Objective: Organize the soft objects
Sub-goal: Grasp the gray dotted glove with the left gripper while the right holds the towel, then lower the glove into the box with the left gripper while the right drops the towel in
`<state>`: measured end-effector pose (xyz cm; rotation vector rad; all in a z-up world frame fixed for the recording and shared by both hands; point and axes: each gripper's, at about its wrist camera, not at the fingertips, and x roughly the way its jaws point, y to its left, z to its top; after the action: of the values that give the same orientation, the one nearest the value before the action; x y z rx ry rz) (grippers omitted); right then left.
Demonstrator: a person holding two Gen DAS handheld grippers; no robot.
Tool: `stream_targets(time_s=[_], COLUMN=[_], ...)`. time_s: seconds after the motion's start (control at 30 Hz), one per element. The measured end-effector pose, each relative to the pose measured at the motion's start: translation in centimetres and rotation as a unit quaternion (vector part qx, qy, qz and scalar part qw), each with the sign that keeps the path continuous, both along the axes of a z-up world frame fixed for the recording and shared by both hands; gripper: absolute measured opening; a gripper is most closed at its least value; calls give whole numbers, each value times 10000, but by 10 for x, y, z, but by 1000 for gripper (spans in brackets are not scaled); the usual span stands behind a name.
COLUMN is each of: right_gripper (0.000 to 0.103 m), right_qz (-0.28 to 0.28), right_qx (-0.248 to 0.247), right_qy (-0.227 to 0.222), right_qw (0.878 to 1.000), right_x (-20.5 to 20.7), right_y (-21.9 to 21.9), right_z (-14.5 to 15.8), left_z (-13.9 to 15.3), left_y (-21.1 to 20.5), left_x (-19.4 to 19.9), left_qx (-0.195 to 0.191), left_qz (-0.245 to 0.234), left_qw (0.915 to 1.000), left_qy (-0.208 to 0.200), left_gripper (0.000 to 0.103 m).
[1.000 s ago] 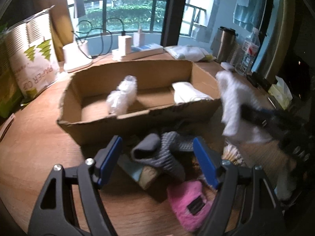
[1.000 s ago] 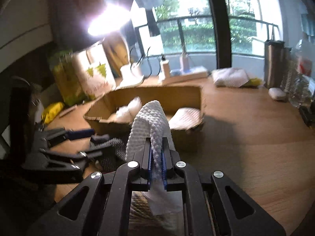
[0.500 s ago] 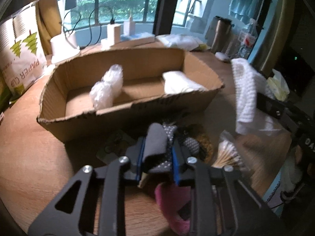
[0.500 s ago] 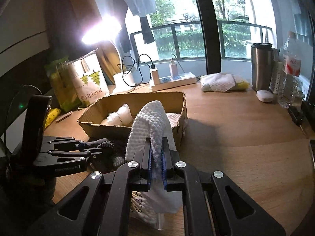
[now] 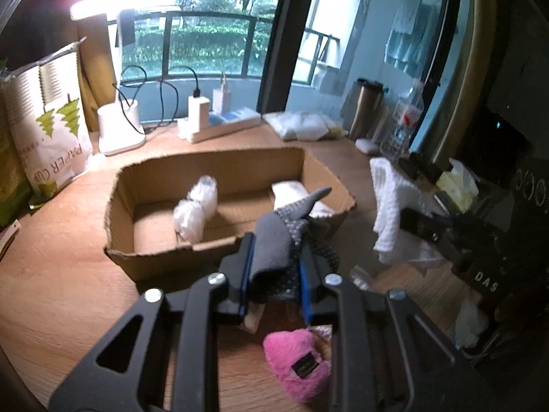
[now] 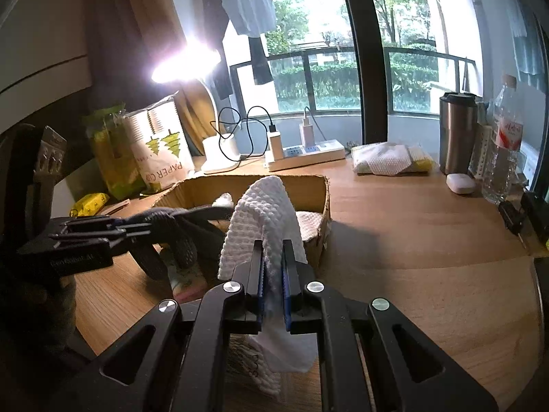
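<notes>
My left gripper point(image 5: 274, 267) is shut on a grey dotted sock point(image 5: 278, 240), lifted off the table just in front of the cardboard box point(image 5: 151, 257). The sock's loose end hangs down beside the fingers point(image 6: 178, 240). My right gripper point(image 6: 272, 274) is shut on a white waffle cloth point(image 6: 264, 219), held up to the right of the box point(image 6: 319, 189). Inside the box lie a clear plastic bundle point(image 5: 195, 209) and a folded white cloth point(image 5: 288, 190). A pink fluffy item point(image 5: 298, 360) lies on the table below my left gripper.
A paper-cup bag point(image 5: 51, 130), a white charger base point(image 5: 120, 127) and a power strip point(image 5: 223, 125) stand behind the box. A steel tumbler point(image 6: 458, 130), a water bottle point(image 6: 502, 151) and packed white cloths point(image 6: 387, 159) sit at the back right. Wooden table point(image 6: 429, 240).
My left gripper closed on the grey sock and lifted it off the pile toward the box. The right gripper kept the white cloth almost still.
</notes>
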<state>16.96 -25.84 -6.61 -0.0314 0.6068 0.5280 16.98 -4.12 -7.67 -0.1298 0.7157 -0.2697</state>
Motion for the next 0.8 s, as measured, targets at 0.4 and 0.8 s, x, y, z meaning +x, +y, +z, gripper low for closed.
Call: stream_targets(time_s=[0.4, 0.8], right_gripper=[9, 9], right_qz=[95, 267], right_qx=[-90, -224], right_qy=[-99, -179], right_qw=[9999, 9992], right_x=[6, 25], right_y=[19, 45], right_z=[10, 18], left_z=[18, 32], left_y=[36, 76], left_x=[-4, 0], left_qx=[-190, -290], left_qz=[260, 616], left_qw=[9989, 9951], left_qy=[-345, -724], left_gripper=[23, 23])
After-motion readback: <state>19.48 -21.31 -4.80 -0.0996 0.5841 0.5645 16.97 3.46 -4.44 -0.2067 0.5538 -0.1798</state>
